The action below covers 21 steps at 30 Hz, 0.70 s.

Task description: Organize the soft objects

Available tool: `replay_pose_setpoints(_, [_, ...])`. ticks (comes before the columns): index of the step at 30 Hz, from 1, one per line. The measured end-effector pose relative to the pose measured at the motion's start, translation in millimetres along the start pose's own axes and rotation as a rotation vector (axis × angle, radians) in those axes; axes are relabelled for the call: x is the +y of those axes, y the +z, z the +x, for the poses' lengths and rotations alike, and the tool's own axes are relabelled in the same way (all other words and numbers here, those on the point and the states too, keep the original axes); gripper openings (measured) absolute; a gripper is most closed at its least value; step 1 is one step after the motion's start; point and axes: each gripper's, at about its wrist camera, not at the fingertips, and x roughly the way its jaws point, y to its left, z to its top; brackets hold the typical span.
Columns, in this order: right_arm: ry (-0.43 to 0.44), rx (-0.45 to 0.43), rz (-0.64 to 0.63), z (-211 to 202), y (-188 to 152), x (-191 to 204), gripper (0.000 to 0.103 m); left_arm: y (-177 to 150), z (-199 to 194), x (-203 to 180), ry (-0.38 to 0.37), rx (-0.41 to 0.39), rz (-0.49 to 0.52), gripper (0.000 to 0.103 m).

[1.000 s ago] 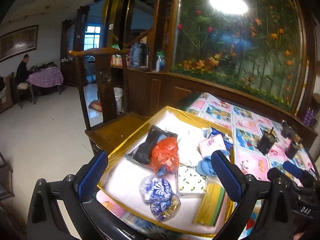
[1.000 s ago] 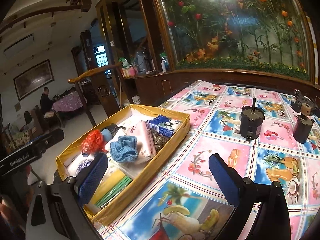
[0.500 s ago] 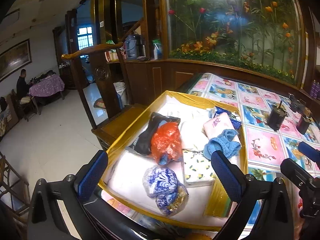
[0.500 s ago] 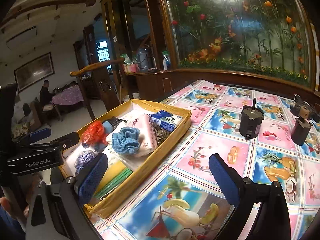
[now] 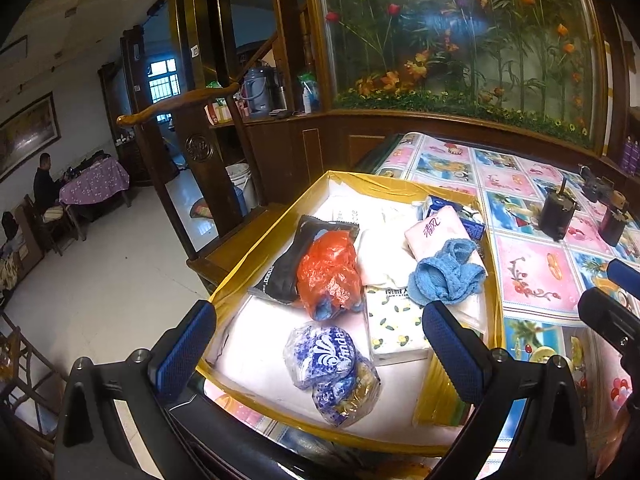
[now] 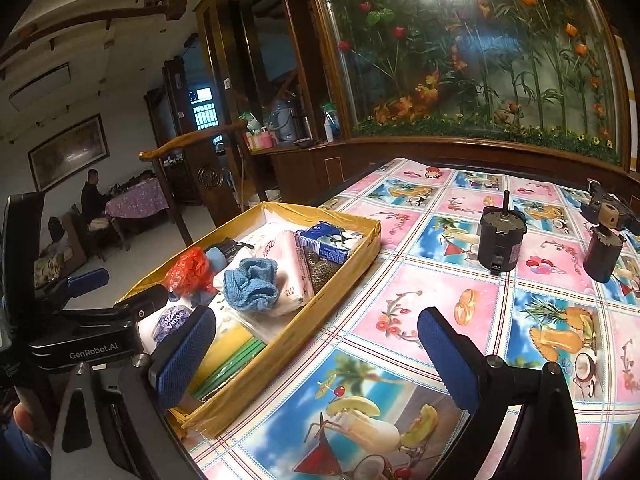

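Over the near end of the yellow box [image 5: 276, 232], your left gripper [image 5: 316, 344] hangs with its blue pads wide apart and nothing between them. Inside the box, an orange bag [image 5: 328, 272] lies in the middle, a blue cloth [image 5: 446, 276] sits on a pink tissue pack [image 5: 436, 230] by the right wall, and a blue-white bag [image 5: 320, 354] rests nearest you. Your right gripper [image 6: 316, 354] is spread empty above the table's [image 6: 436, 300] near edge, beside the box.
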Motion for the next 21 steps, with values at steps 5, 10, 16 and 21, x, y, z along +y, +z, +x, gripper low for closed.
replay_pose_setpoints(5, [-0.001,0.0,0.002,0,0,-1,0.103,0,3,-3,0.015,0.012,0.03,0.103])
replay_pose_setpoints(10, [-0.008,-0.005,0.005,-2,-1,-1,0.103,-1,3,-5,0.025,0.017,0.048,0.103])
replay_pose_setpoints(16, [-0.013,-0.004,0.025,-3,-1,-5,0.103,-2,14,0,-0.044,0.107,0.062,0.103])
replay_pose_setpoints(21, [-0.025,-0.011,0.048,-5,0,-9,0.103,-4,8,-2,0.006,0.069,0.079,0.103])
